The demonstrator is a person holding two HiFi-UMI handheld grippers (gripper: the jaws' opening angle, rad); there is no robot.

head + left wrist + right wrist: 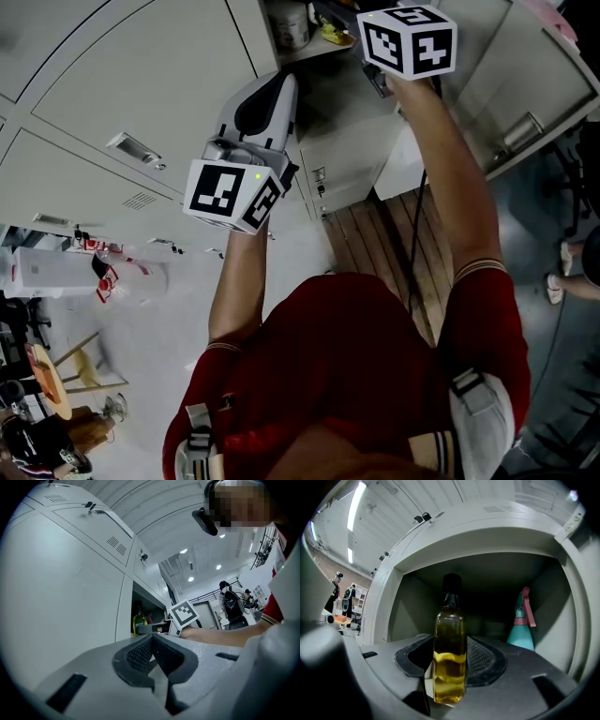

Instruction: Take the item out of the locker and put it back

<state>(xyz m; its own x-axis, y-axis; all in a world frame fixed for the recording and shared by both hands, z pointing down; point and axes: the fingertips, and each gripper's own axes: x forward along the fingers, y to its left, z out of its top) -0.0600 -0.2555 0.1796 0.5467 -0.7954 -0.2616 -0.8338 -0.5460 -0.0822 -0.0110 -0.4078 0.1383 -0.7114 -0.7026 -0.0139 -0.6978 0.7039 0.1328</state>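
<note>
Works overhead at a bank of grey lockers (112, 94), with one compartment (497, 573) standing open. Risks a knock against the frame of that opening on so stretched a reach, or against the swung-out door (530, 84) at the right.

Shows the left gripper (151, 654) closed on nothing, idle beside a shut locker front, and probably in no danger there.

Grips a glass oil bottle (450, 620) in the right gripper (449, 660), pads pressed on its lower body. Carries it upright and about half full at the mouth of the compartment; cannot tell whether just inside or just outside.

Invites a slip, since smooth glass is pinched low down. Could let the tall neck swing over if the wrist tilts, with the sloshing oil adding to the pull. Means a long drop and likely breakage if released too near the shelf's front edge.

Could also topple the teal spray bottle (521, 625) at the back right if pushed in off-line. Might catch the dark cap (451, 581) on the upper lip if raised too high.
</note>
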